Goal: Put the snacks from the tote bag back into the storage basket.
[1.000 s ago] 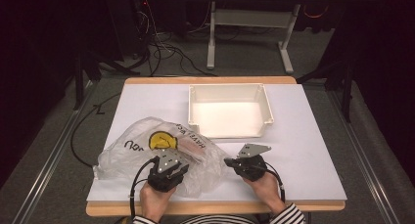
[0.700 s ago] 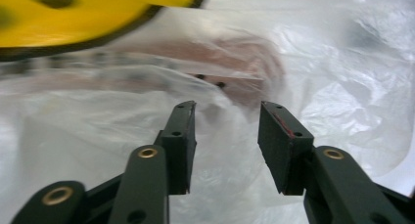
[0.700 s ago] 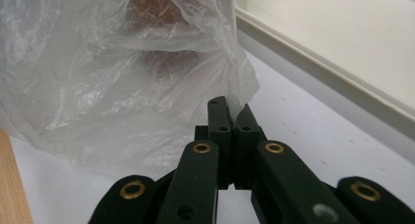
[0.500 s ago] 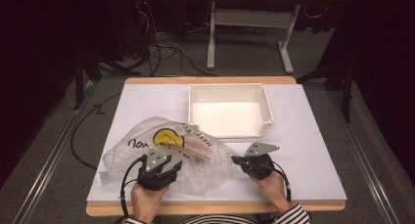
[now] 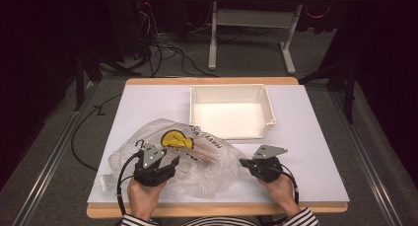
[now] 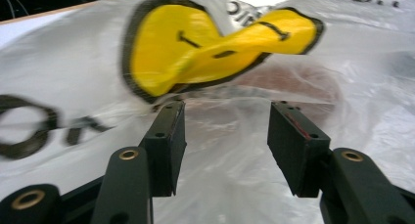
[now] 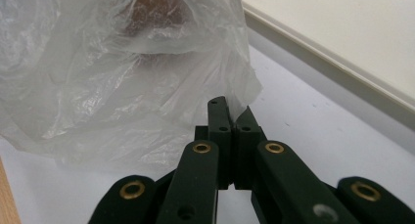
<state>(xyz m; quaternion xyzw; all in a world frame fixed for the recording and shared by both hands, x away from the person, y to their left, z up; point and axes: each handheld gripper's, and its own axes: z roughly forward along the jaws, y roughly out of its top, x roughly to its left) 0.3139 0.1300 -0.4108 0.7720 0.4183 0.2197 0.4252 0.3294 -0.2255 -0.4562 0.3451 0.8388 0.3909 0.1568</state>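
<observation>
A clear plastic bag (image 5: 197, 174) printed with a yellow smiley face and black letters lies crumpled on the near half of the white table top (image 5: 315, 152). Something brownish (image 6: 293, 82) shows dimly through the film. My left gripper (image 5: 168, 163) hovers at the bag's near left side. Its jaws have just been opening and now stand apart (image 6: 222, 111), with the film behind them and nothing pinched. My right gripper (image 5: 242, 162) is at the bag's right end, shut (image 7: 231, 109) on a thin edge of the bag (image 7: 122, 77).
A white rectangular tray (image 5: 230, 90) stands open behind the bag, and its rim (image 7: 342, 48) runs just right of my right gripper. A wooden table edge (image 5: 217, 209) lies beside the person's wrists. Cables and desk legs sit on the dark floor beyond.
My left gripper's jaws have spread, and that hand has drifted left and up off the bag. The right hand has slid right with the bag's edge pinched.
</observation>
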